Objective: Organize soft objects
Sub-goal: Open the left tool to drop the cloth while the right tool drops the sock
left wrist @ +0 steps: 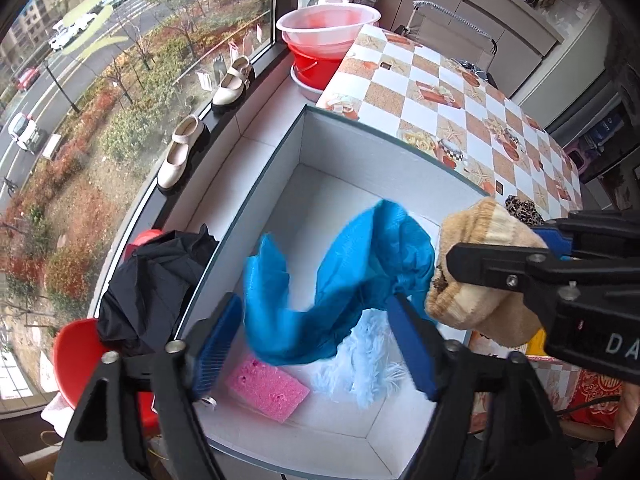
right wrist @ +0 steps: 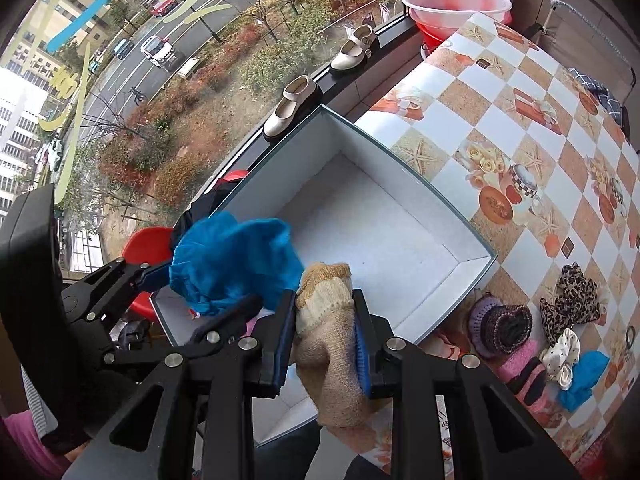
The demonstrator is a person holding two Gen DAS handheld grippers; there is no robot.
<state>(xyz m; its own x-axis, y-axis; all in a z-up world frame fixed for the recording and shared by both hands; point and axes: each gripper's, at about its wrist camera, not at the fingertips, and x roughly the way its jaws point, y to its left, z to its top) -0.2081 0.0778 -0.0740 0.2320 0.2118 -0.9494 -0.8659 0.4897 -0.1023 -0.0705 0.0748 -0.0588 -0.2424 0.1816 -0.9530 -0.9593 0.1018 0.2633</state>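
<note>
My left gripper (left wrist: pixel 316 344) hangs open over a white-lined box (left wrist: pixel 304 152), pointing steeply down. A crumpled blue cloth (left wrist: pixel 340 264) droops between its fingers; it brushes the right pad, and the left pad stands clear of it. Under it in the box lie a pink sponge (left wrist: pixel 268 390) and a pale blue fluffy cloth (left wrist: pixel 368 364). My right gripper (right wrist: pixel 322 336) is shut on a beige knitted sock (right wrist: pixel 332 360) over the box's (right wrist: pixel 400 148) near edge, right beside the blue cloth (right wrist: pixel 232 264) and the left gripper (right wrist: pixel 196 292). The left wrist view shows the sock (left wrist: pixel 476 304) at the right, in the right gripper (left wrist: pixel 500 240).
On the checkered tablecloth (right wrist: pixel 500 120), right of the box, lie a purple knitted piece (right wrist: pixel 500 324), a leopard scrunchie (right wrist: pixel 572 300), a pink sock (right wrist: pixel 520 372), a white dotted scrunchie (right wrist: pixel 560 356) and a blue cloth (right wrist: pixel 584 372). A red chair (left wrist: pixel 76 356) holds a black garment (left wrist: pixel 156 288). Shoes (left wrist: pixel 180 152) and basins (left wrist: pixel 328 28) line the window.
</note>
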